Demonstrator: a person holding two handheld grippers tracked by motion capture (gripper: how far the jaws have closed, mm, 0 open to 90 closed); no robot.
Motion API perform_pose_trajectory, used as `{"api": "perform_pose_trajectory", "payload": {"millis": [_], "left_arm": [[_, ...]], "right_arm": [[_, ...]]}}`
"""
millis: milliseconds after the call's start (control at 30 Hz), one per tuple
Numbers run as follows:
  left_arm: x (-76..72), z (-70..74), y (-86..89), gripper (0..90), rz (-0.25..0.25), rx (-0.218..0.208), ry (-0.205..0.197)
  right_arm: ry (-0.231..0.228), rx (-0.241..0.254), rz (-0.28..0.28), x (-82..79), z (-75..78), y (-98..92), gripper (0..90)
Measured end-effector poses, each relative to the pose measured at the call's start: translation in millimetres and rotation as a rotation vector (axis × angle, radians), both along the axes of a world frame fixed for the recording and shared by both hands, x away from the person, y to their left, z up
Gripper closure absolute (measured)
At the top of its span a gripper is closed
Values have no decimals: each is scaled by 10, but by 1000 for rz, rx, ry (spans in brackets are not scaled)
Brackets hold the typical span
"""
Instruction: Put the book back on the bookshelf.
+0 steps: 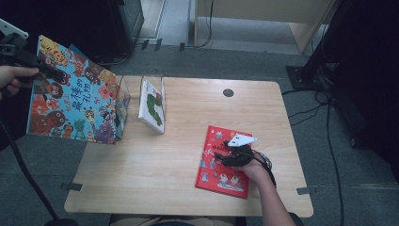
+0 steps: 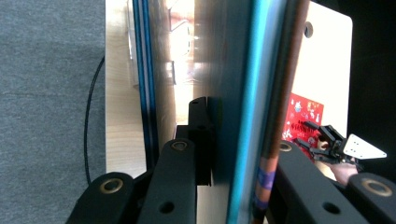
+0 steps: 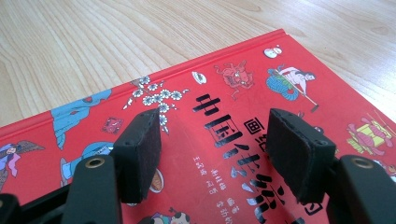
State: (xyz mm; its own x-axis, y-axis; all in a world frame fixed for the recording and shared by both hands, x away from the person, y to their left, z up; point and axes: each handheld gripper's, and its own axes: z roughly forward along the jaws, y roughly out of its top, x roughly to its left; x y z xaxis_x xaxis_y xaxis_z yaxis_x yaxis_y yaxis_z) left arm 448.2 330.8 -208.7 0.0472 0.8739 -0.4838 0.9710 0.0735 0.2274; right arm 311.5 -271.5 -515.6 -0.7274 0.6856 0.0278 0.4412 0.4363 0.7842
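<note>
My left tongs (image 1: 49, 71) clamp the big colourful picture book (image 1: 75, 94) upright at the desk's (image 1: 155, 165) far left corner; I'd lower it squarely beside the acrylic stand (image 1: 141, 94). My right tongs (image 1: 231, 149) rest apart on the red book (image 1: 223, 162) near the right edge.

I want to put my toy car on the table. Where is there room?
The bare wood in front of the white book in the clear rack, left of the flat red picture book, is free. The strip behind the red book is free too. The rack corner beside the big colourful book is crowded.
</note>
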Motion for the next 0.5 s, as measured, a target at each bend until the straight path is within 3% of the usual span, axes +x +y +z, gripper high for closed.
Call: {"api": "perform_pose_trajectory", "payload": {"millis": [500], "left_arm": [[128, -128, -147, 806, 11, 49, -18]], "right_arm": [[0, 0, 0, -1, 0, -1, 357]]}}
